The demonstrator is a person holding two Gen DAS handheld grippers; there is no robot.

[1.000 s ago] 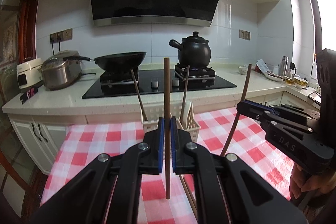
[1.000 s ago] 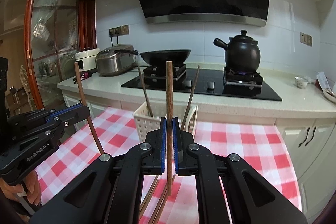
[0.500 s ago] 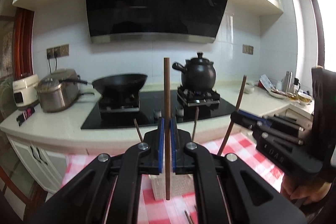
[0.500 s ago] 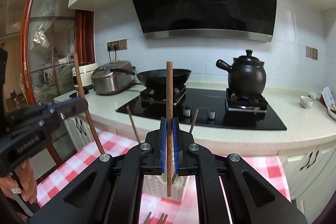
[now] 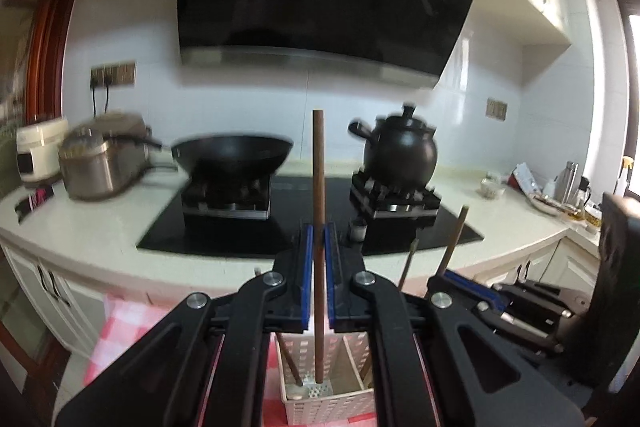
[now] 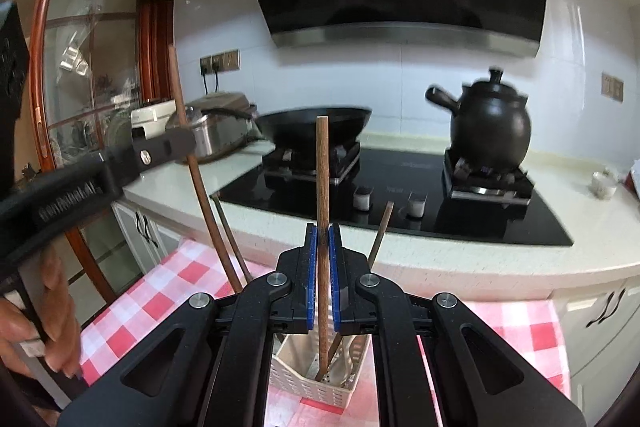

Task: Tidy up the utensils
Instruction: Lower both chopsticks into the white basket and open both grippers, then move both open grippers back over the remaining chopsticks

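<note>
Above the white utensil basket [image 5: 332, 403], your left gripper [image 5: 319, 291] was clamped on a brown chopstick [image 5: 319, 195] standing upright, its lower tip inside the basket's left compartment. Your right gripper [image 6: 323, 291] pinched a second chopstick [image 6: 322, 179], also upright, tip down in the basket [image 6: 308, 383]. At 3 o'clock from the left gripper, the right one showed. The basket stood on the red checked cloth [image 6: 160, 303].
</note>
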